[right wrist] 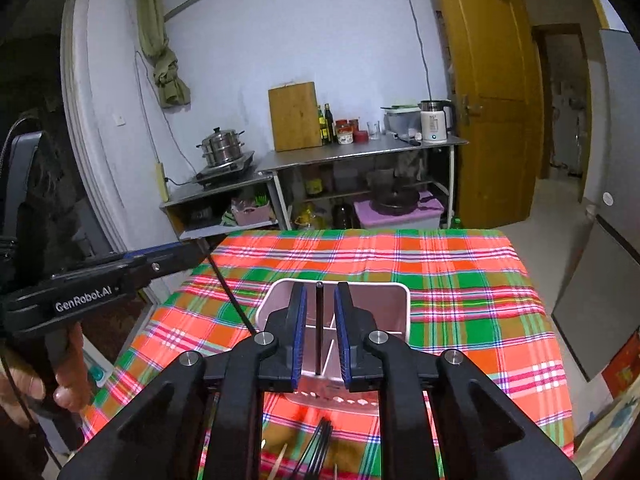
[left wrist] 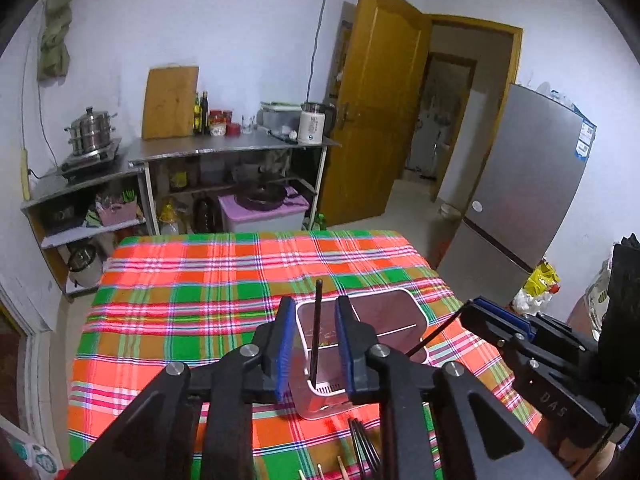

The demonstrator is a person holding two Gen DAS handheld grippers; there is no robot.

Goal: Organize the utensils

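A white and pink divided utensil holder stands on the plaid tablecloth. In the left wrist view my left gripper straddles an upright black chopstick. A gap shows on each side of the stick, and its lower end is down in the holder's near compartment. My right gripper frames a second black chopstick the same way, its pads clear of the stick. Each gripper also shows in the other's view: the right, the left. More black and wooden chopsticks lie on the cloth below.
The plaid table ends at a far edge before steel shelves with pots and bottles. A grey fridge stands to the right beside an open wooden door. A hand grips the left gripper's handle.
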